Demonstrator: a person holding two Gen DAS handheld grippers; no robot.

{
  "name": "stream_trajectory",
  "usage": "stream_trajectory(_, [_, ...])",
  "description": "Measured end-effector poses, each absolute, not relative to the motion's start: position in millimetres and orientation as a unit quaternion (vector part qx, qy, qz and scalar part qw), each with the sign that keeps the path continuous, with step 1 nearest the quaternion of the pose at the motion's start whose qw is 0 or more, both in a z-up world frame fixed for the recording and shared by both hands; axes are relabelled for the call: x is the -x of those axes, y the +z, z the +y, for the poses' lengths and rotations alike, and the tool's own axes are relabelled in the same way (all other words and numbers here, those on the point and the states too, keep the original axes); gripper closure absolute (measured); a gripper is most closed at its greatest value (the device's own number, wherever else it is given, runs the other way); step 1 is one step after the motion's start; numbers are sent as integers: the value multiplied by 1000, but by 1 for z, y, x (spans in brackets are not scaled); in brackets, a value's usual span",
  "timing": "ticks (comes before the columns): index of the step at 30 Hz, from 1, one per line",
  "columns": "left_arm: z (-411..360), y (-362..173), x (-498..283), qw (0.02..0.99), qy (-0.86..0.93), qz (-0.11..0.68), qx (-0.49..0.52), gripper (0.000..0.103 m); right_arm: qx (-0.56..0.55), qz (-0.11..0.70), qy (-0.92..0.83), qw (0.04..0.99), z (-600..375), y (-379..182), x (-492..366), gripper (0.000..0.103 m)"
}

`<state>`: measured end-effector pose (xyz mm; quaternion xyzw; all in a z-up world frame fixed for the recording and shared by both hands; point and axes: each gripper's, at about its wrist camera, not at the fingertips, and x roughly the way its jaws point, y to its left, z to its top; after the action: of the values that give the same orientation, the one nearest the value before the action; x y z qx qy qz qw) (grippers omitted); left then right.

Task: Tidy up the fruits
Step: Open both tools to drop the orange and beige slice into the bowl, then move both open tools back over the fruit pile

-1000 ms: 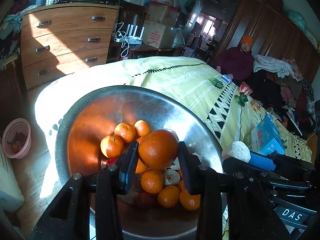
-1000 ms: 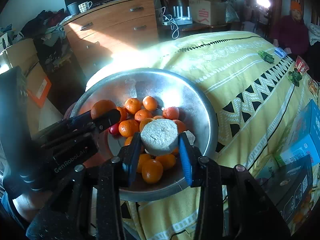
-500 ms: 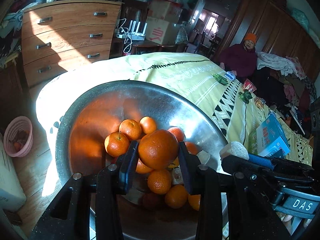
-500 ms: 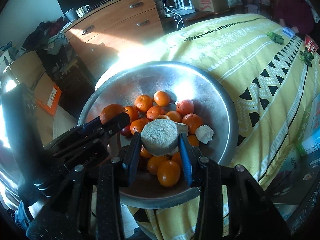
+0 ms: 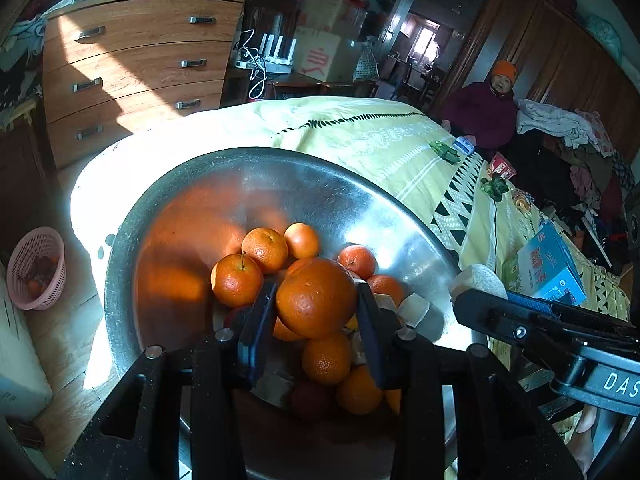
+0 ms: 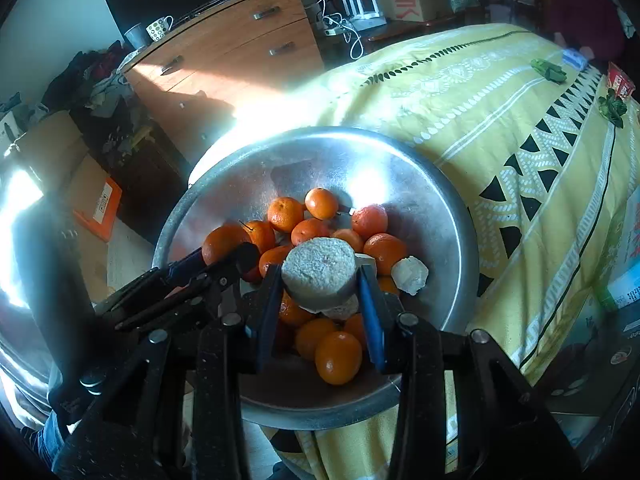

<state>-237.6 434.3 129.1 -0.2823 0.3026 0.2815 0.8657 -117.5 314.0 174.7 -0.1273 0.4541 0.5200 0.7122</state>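
Currently we hold both grippers over the steel basin [image 6: 452, 216]: our left gripper [image 5: 316, 312] is clamped on an orange [image 5: 316, 298], our right gripper [image 6: 319, 284] on a pale cut chunk [image 6: 319, 270], seemingly for sorting out.

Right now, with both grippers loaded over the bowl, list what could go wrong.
1. The left gripper pinches a round orange by its sides only; it could slip and roll off the heap.
2. The right gripper holds a pale cut chunk that looks crumbly; a hard squeeze may break it.
3. The metal bowl sits on soft bedding near the edge; a bump from either gripper could tip it.
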Motion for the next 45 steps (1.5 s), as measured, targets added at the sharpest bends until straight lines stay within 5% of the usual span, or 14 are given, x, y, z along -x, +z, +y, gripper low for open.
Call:
stream_trajectory(2, [433,128,237,865,279,304,286,62,128,458,513,715,313,173,114,64])
stream_trajectory(7, [424,138,243,871,290,284,277,32,128,437,501,735,299,186,116,48])
stream_trajectory(11, [417,145,245,872,296,277,274,28,118,381,511,761,270,220,130,39])
stream_trajectory(14, [411,147,242,868,302,288,271,28,117,331,522,777,236,240,147,20])
stream_trajectory(24, [314,202,209,920,224,245,210,28,91,327,449,827,70,221,147,18])
stream_trajectory(31, [167,220,151,959,52,253,117,24,29,415,338,844,-42,158,120,18])
stream_trajectory(38, [66,146,68,923,-30,369,110,24,-19,452,287,844,-118,123,106,18])
stream_trajectory(40, [55,122,39,909,-40,397,123,40,-33,460,276,843,-136,115,101,18])
stream_trajectory(45, [38,83,-29,897,-40,422,125,55,-58,486,248,836,-168,90,91,18])
